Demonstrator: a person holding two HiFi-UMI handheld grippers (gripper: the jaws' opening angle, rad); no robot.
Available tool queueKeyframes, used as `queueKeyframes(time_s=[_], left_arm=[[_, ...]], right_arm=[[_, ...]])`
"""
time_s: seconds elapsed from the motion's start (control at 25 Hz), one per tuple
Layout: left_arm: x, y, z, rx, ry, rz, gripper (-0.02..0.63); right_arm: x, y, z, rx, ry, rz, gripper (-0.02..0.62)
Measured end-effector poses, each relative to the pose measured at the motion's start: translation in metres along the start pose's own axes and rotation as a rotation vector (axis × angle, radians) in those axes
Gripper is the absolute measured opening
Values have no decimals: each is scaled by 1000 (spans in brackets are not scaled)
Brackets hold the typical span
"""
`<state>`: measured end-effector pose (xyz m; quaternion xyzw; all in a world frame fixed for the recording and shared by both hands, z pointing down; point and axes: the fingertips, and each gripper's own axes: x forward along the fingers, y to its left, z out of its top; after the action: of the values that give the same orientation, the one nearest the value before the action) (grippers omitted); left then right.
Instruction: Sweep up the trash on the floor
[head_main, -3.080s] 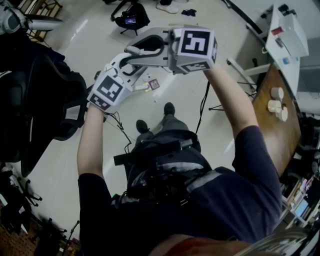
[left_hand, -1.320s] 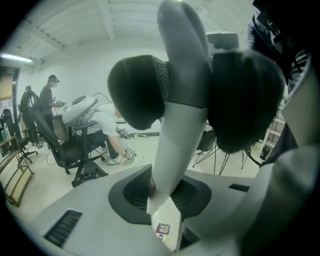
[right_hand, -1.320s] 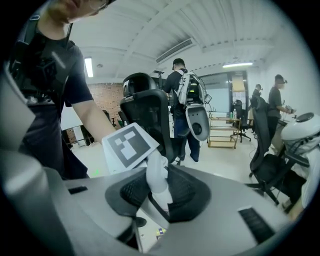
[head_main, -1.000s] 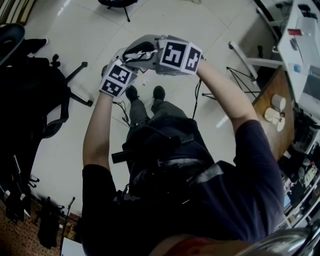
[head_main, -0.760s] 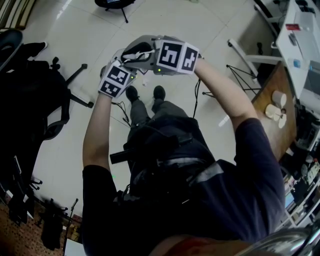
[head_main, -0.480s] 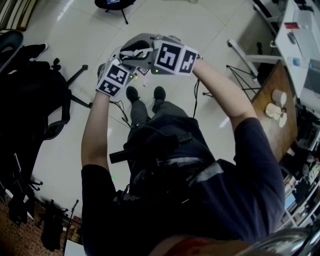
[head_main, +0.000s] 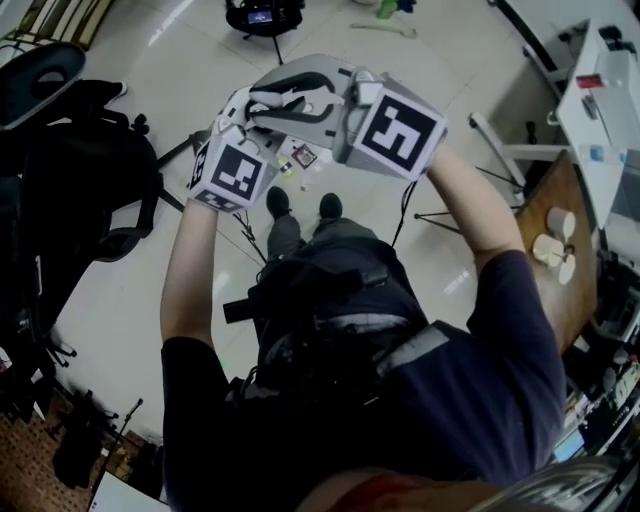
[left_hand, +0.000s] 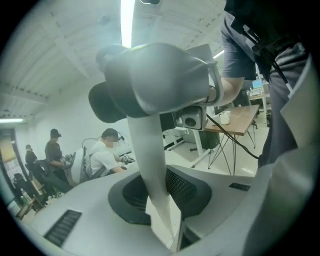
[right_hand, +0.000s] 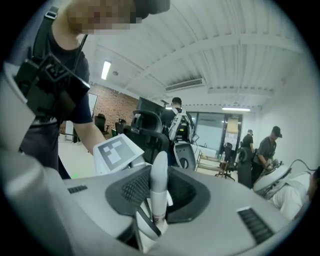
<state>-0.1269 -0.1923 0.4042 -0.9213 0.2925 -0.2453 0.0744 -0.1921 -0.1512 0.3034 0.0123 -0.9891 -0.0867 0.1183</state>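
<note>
The left gripper (left_hand: 167, 202) is clamped on a flat white plastic strip (left_hand: 150, 150) that rises from between its jaws and widens upward. The right gripper (right_hand: 156, 196) grasps a white round-tipped plastic stick (right_hand: 159, 175), which stands upright between its jaws. The two grippers are held close side by side. The trash, a small dark square wrapper (head_main: 304, 155) and a pale scrap (head_main: 286, 166), lies on the pale glossy floor (head_main: 150, 290) well below them.
</note>
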Motion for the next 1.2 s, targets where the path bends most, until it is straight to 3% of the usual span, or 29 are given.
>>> queueKeyframes(time_s=[0.08,0.16,0.36,0.6,0.8,1.04,1.2], left_arm=[[-21,14,26,3,-15,79,105],[-45,23,47,-47,-47,137,125],[-107,25,68,-134,-97,192,133],[-154,-7,80,-194,-164,129,163],[-205,-58,82,-188,-227,52,129],[-264,-134,63,-251,-296,-49,121],[-291,-175,54,-251,-299,-92,116]], right_arm=[[-6,-5,32,28,-77,-1,115],[-11,-7,55,54,-125,15,114],[-3,9,96,66,-170,92,114],[12,56,129,120,-178,219,114],[19,119,144,170,-147,269,115],[33,213,147,205,-85,256,115],[34,263,149,226,-69,250,115]])
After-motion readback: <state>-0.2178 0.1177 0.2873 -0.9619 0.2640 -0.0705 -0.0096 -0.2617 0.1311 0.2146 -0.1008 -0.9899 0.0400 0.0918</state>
